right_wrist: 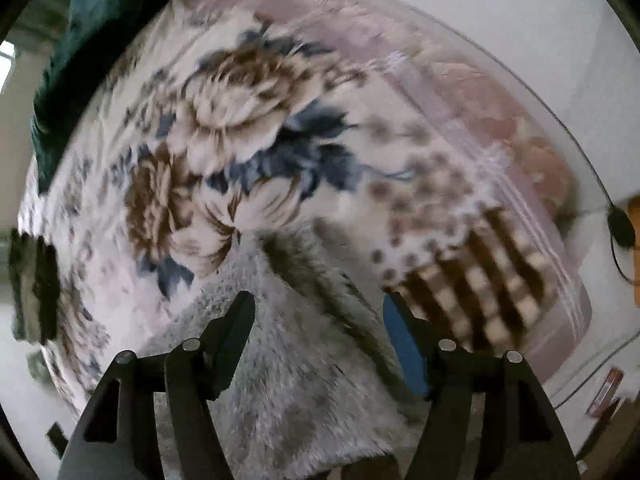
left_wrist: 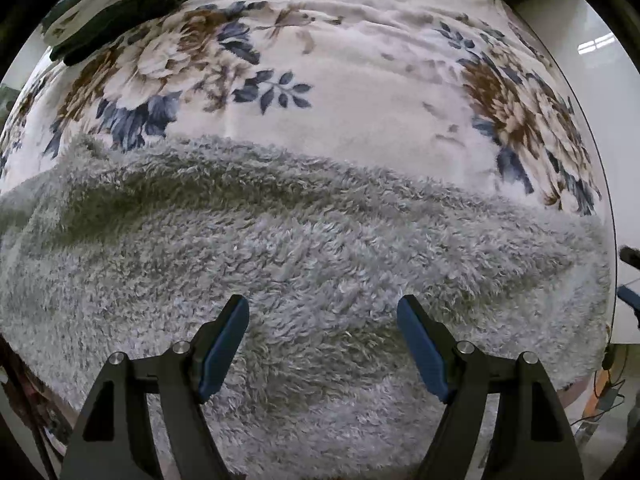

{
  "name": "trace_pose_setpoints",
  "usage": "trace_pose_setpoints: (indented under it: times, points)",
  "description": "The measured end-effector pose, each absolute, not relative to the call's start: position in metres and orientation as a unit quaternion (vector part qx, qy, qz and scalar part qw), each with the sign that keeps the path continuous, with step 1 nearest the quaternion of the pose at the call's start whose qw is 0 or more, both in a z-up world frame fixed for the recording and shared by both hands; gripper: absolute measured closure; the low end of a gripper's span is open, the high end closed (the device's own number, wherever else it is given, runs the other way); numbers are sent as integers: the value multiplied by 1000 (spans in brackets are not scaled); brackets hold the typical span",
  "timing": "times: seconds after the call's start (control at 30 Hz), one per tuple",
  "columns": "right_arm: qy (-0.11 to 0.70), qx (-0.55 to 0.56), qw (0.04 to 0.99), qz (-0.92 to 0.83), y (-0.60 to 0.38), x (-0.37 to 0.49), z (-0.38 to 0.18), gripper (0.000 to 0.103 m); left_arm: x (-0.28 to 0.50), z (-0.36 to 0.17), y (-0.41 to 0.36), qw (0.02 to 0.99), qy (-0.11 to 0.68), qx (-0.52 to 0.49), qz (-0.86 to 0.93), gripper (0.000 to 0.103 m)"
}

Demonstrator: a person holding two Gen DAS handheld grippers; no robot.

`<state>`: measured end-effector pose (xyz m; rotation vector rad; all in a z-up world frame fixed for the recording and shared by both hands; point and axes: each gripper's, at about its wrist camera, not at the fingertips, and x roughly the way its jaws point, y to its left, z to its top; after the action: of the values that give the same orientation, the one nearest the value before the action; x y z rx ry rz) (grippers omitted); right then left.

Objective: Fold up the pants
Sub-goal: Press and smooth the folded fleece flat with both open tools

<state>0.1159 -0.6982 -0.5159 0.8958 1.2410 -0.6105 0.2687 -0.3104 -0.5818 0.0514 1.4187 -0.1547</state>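
Two grippers: left gripper [left_wrist: 323,312] and right gripper [right_wrist: 316,308], jaws spread, holding nothing.
Pants: grey fluffy pants [left_wrist: 304,248] lie under both, on floral blanket [left_wrist: 352,92].
Far corner: dark folded clothes [left_wrist: 120,4].

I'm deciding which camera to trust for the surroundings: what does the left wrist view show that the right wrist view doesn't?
Only the left wrist view shows the tip of the other hand-held gripper at its right edge. Only the right wrist view, which is blurred, shows the brown checkered fabric and a black cable. Both show the fluffy grey pants on the floral blanket, with open fingers over the pants.
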Motion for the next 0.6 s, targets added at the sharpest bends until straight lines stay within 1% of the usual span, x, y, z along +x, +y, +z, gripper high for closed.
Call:
trace_pose_setpoints:
  times: [0.1,0.17,0.33,0.4,0.43,0.47,0.5,0.57,0.6]
  points:
    - [535,426,682,-260,-696,93,-512,34,267,-583,-316,753,654,27,-76,28]
    - [541,417,689,-244,-690,93,-512,34,266,-583,-321,752,653,33,-81,28]
    - [542,387,713,-220,-685,124,-526,34,263,-581,-342,755,646,58,-97,28]
    - [555,348,729,-200,-679,151,-530,35,262,-580,-350,757,642,65,-102,28]
    - [574,311,732,-196,-673,165,-534,41,262,-579,-353,758,641,67,-104,28]
    - [593,270,736,-184,-663,181,-540,87,262,-580,-358,757,641,69,-107,28]
    - [608,242,734,-180,-656,189,-546,97,262,-581,-361,757,641,71,-110,28]
    - [626,156,735,-208,-642,198,-547,97,263,-581,-368,756,640,76,-116,28]
    - [609,142,748,-223,-642,197,-539,97,263,-581,-369,756,639,77,-118,28]
